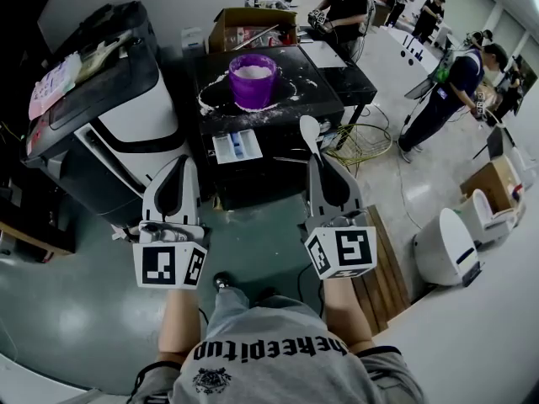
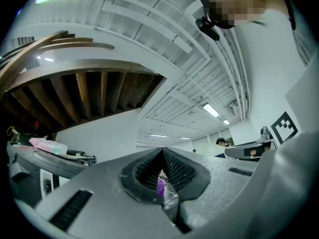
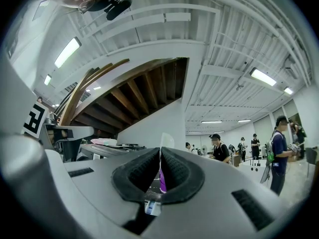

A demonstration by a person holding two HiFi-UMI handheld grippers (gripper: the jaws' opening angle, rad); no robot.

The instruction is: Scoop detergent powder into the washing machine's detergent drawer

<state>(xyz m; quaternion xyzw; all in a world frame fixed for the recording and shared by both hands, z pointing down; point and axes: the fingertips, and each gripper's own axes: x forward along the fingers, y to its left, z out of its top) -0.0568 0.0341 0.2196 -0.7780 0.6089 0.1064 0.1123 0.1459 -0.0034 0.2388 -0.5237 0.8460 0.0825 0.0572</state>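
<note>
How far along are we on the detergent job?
Done: the right gripper is shut on the spoon. In hand: the spoon is short of the purple tub of powder, not yet dipped. Left: scoop, then carry it to the washing machine on the left. The left gripper is shut, empty.

Grey left tongs [image 1: 183,165] and right tongs [image 1: 318,162] bear marker cubes [image 1: 171,264]; shirt [image 1: 278,353] seemingly grey

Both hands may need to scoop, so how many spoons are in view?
1. The white spoon is clamped in the right gripper's jaws, bowl toward the purple tub. The left gripper is shut and empty; the cardboard box may hide more.
</note>
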